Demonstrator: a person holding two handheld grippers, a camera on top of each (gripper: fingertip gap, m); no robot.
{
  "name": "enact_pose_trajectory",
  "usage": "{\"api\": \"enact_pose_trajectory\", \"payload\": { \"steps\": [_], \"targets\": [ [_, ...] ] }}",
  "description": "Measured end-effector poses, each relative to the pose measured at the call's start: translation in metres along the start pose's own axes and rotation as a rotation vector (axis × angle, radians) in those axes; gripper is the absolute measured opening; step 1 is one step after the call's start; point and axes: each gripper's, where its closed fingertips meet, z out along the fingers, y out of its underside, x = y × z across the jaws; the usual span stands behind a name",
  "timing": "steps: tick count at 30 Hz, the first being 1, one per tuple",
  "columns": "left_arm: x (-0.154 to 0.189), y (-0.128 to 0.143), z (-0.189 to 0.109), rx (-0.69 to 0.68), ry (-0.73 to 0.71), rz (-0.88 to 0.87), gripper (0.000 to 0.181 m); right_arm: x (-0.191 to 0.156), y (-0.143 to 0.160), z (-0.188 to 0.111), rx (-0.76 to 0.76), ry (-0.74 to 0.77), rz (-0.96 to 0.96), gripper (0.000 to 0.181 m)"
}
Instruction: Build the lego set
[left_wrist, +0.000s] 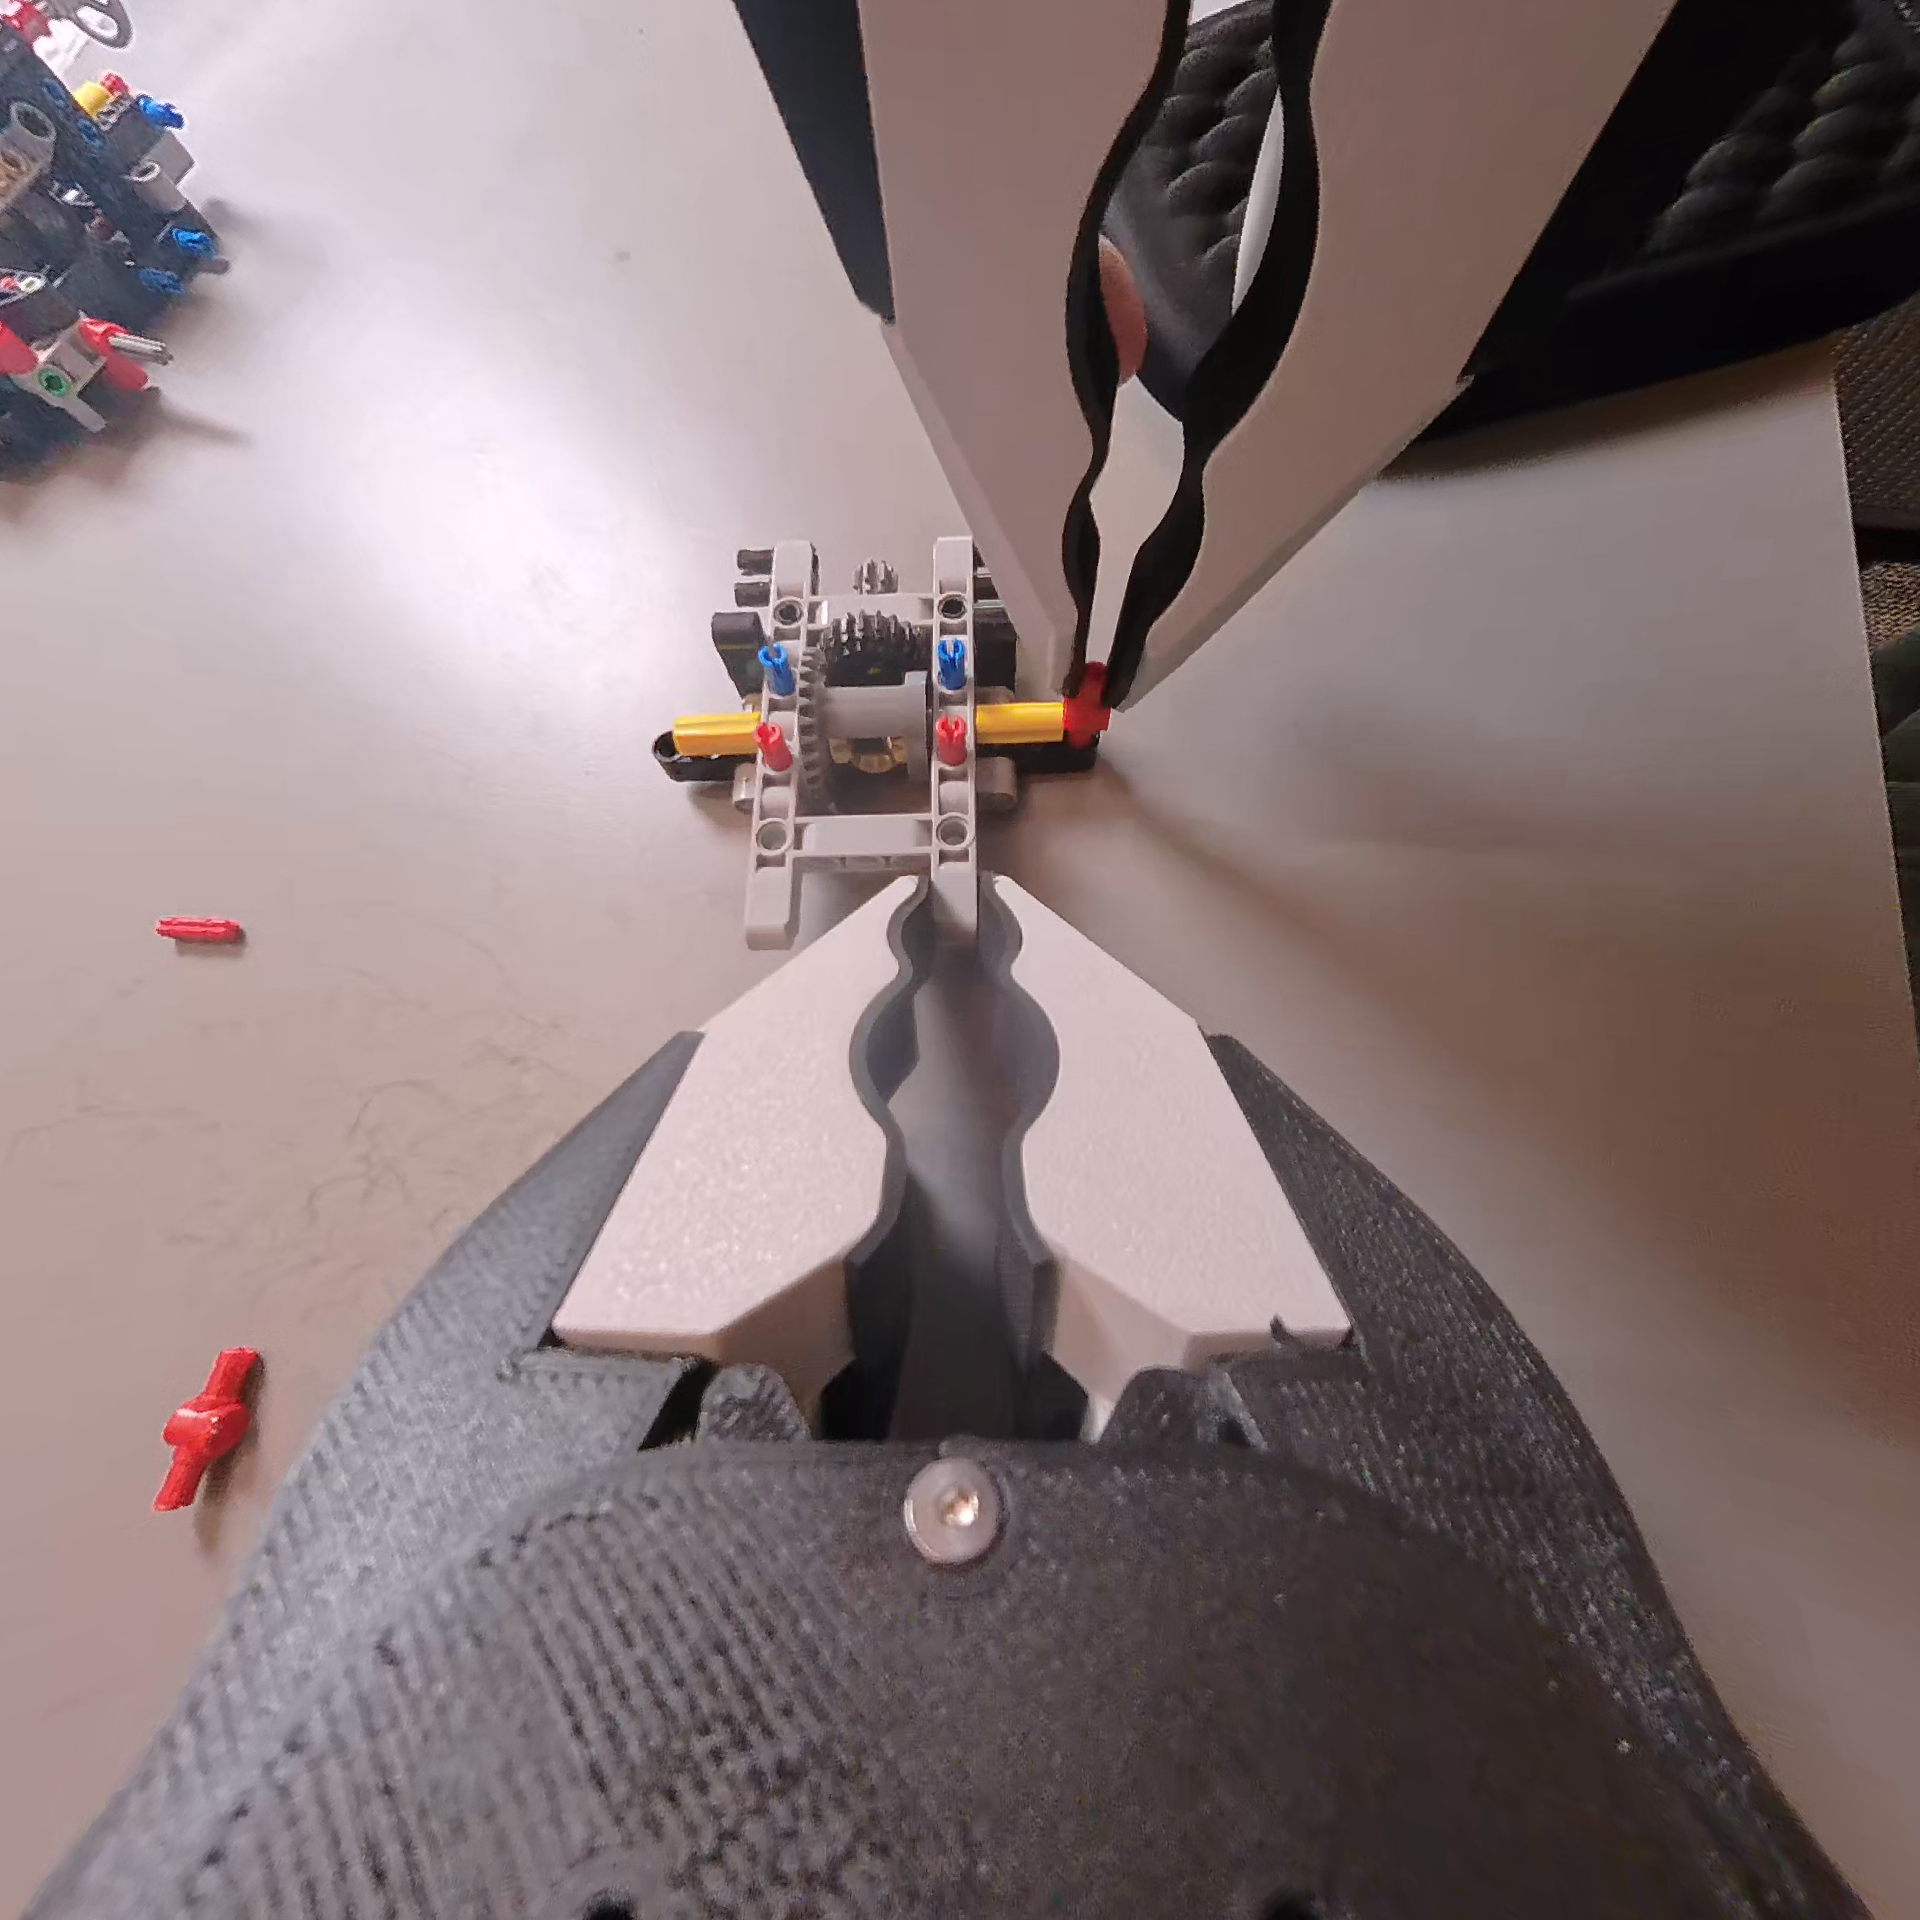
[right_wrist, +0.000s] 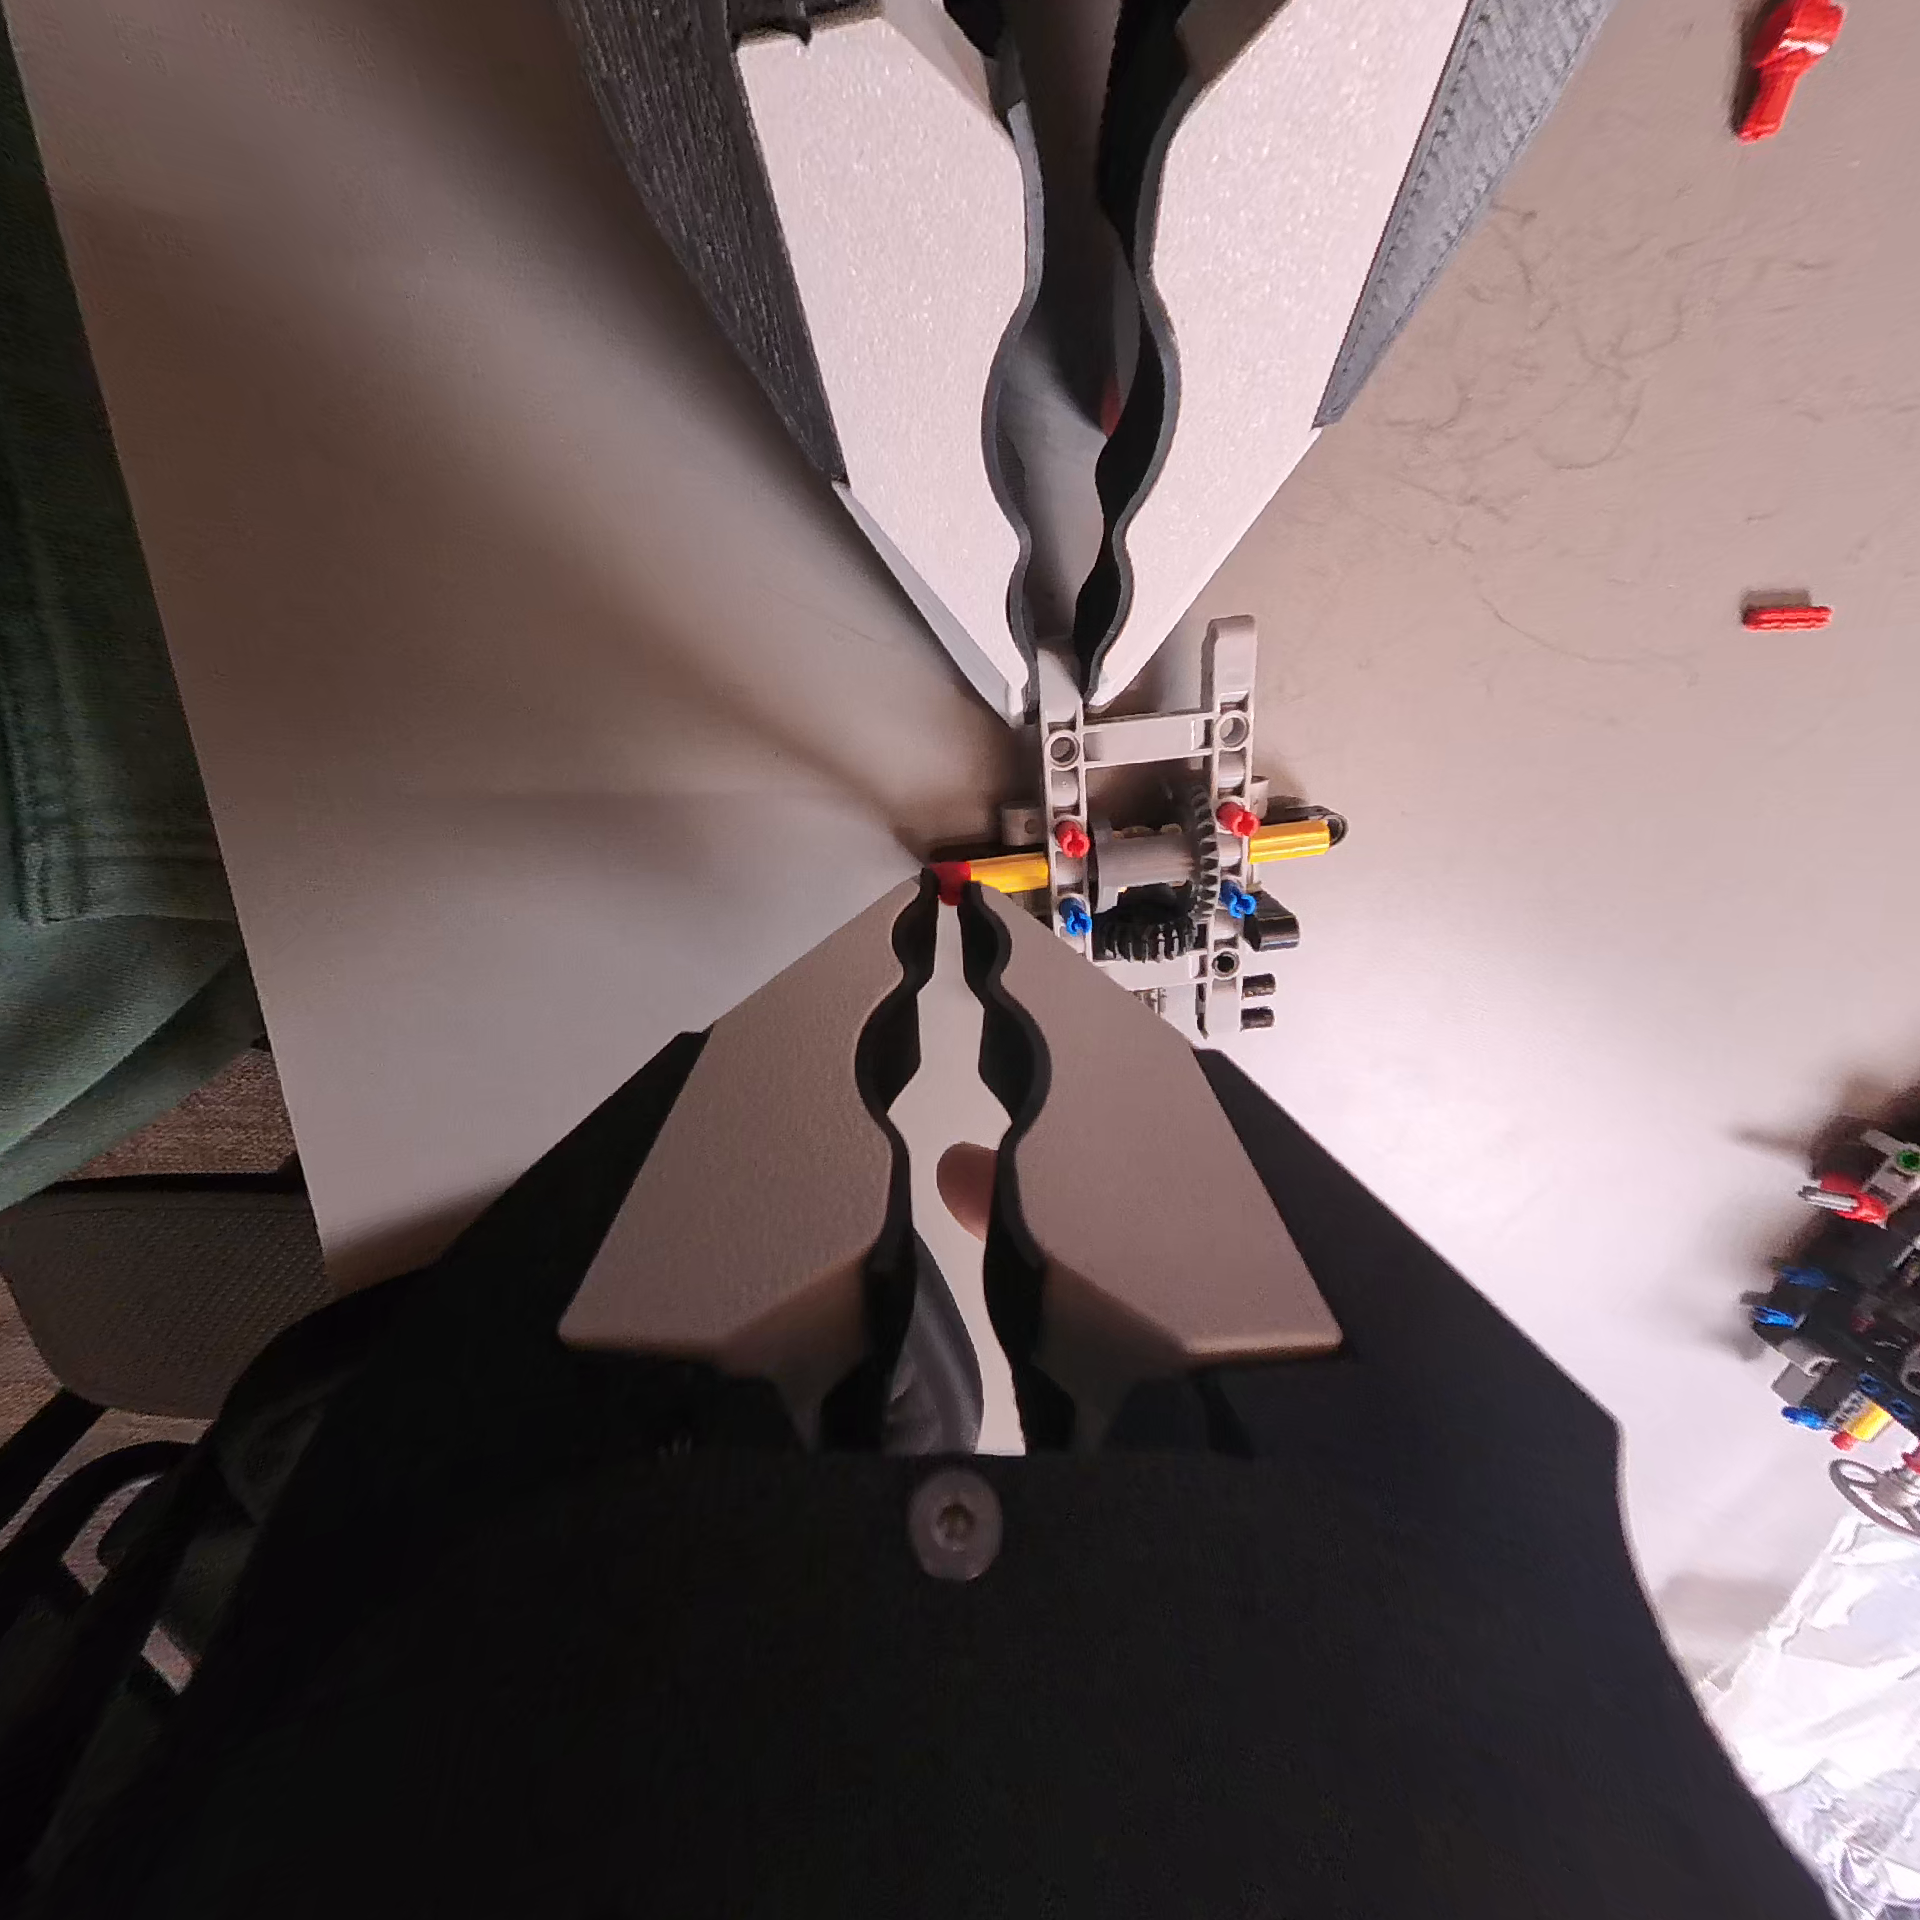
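Observation:
A grey frame assembly (left_wrist: 862, 717) with black gears, blue and red pins and a yellow axle (left_wrist: 1018, 724) lies on the table; it also shows in the right wrist view (right_wrist: 1153, 831). My left gripper (left_wrist: 954, 894) is shut on the near end of the frame's right grey beam (left_wrist: 954, 821). My right gripper (right_wrist: 948, 888) is shut on a small red bush (right_wrist: 951, 876) at the end of the yellow axle (right_wrist: 1003, 876). In the left wrist view the right gripper (left_wrist: 1091, 686) comes down from above onto the red bush (left_wrist: 1086, 712).
Two loose red parts lie on the table, a pin (left_wrist: 197, 928) and a connector (left_wrist: 208, 1425). A larger black build (left_wrist: 73, 239) sits at the far left; it shows at the right in the right wrist view (right_wrist: 1849, 1320). A clear plastic bag (right_wrist: 1829, 1704) lies beside it. The table edge (left_wrist: 1849, 727) runs close by. Left and right tips are no more than a few centimetres apart. It is some 15 centimeters from my left tips to the pin (left_wrist: 197, 928). My right wrist view (right_wrist: 1788, 619) looks at it from another angle.

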Motion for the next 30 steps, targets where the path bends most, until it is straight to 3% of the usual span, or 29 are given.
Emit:
{"api": "enact_pose_trajectory", "payload": {
  "steps": [7, 30],
  "targets": [
    [-0.001, 0.001, -0.001, 0.0, -0.002, -0.003, 0.006, -0.002, 0.011, 0.002, -0.053, -0.003, -0.029, 0.003],
    [-0.003, 0.004, -0.004, 0.001, -0.022, -0.017, 0.006, 0.005, -0.004, 0.001, 0.096, 0.085, -0.019, 0.004]
  ]
}}
